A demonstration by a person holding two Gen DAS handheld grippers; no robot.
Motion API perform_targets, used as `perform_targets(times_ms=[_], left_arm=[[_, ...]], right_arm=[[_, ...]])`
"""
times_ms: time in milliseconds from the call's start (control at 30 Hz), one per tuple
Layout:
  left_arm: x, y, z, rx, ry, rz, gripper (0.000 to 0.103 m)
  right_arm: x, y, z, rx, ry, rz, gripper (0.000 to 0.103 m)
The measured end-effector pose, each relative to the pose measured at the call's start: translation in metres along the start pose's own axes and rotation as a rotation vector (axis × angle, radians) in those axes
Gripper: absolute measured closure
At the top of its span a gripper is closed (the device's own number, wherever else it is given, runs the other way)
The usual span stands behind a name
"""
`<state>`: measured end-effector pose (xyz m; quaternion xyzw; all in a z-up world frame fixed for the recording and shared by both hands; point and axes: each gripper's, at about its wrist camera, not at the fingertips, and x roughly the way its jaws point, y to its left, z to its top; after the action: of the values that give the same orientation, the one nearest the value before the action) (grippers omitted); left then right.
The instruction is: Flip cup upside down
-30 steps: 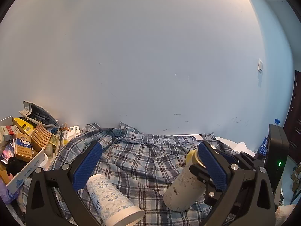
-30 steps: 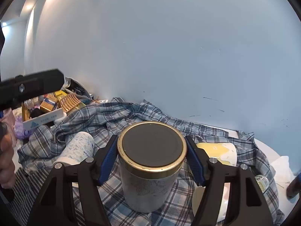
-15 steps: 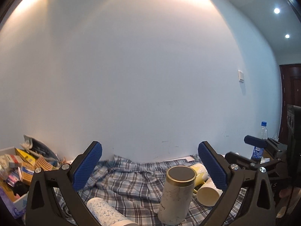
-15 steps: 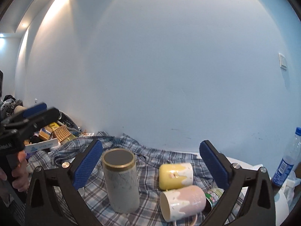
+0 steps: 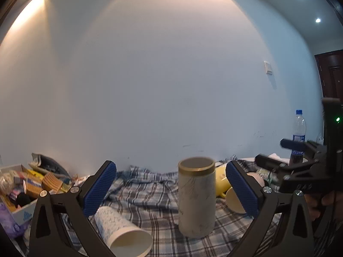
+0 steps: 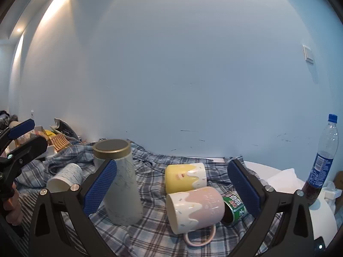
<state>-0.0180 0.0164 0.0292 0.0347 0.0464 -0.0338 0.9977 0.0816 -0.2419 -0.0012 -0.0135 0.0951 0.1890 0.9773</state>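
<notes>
Marbled cup (image 5: 196, 199) standing on the plaid cloth (image 5: 150, 197) with its gold-rimmed flat end up and long axis vertical, apparently already inverted, though its lower end is not visible. Left gripper (image 5: 171, 192) and right gripper (image 6: 171, 188) both have jaws spread wide and empty. The cup stands between the left jaws, and at the right gripper's left finger (image 6: 100, 187).
</notes>
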Motion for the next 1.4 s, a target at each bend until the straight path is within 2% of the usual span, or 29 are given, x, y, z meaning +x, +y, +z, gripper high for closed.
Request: perform_targets(times_ms=[167, 267, 400, 733, 1400], left_arm=[[0.016, 0.016, -0.019, -0.067, 0.064, 0.004, 0.0], [0.012, 0.023, -0.022, -0.103, 0.048, 0.021, 0.0], [0.01, 0.021, -0.02, -0.096, 0.03, 0.04, 0.0], [0.012, 0.013, -0.024, -0.059, 0.039, 0.02, 0.0], [0.013, 0.012, -0.024, -0.047, 0.042, 0.035, 0.0]], right_arm=[[0.0, -0.006, -0.005, 0.008, -0.002, 0.013, 0.0], [0.002, -0.008, -0.007, 0.019, 0.006, 0.012, 0.0], [0.001, -0.006, -0.01, 0.015, 0.009, 0.016, 0.0], [-0.003, 0.017, -0.014, -0.096, -0.007, 0.008, 0.0], [-0.003, 0.015, -0.014, -0.09, -0.006, 0.007, 0.0]])
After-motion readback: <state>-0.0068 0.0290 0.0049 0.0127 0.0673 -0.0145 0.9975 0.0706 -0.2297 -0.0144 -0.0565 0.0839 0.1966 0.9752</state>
